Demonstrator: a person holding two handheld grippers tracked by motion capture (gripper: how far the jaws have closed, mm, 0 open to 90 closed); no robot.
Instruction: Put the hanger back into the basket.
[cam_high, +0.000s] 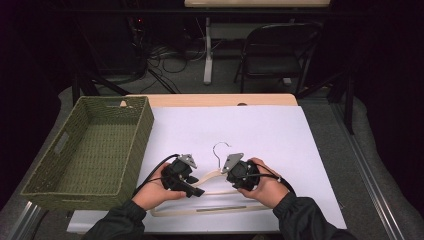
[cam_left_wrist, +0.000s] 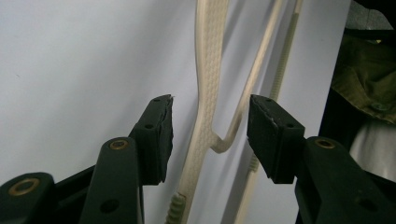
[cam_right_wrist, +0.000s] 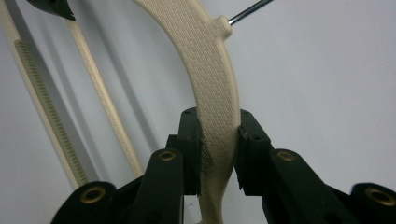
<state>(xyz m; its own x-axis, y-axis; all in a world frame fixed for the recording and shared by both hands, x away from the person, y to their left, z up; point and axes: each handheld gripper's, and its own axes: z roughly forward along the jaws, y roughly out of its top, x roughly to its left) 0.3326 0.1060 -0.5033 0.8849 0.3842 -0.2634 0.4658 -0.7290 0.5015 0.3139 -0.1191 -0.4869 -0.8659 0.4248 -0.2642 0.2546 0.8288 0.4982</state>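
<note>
One hanger (cam_high: 212, 192) near the counter's front edge: your right tool (cam_right_wrist: 218, 154) is clamping its shoulder, your left tool (cam_left_wrist: 209, 140) is straddling it, open. One basket (cam_high: 145, 131) sitting at left edge.

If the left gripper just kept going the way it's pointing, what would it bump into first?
Probably the cream hanger: its shoulder runs between the left gripper's open jaws, untouched, lying on the white sheet. Depth is hard to judge.
</note>
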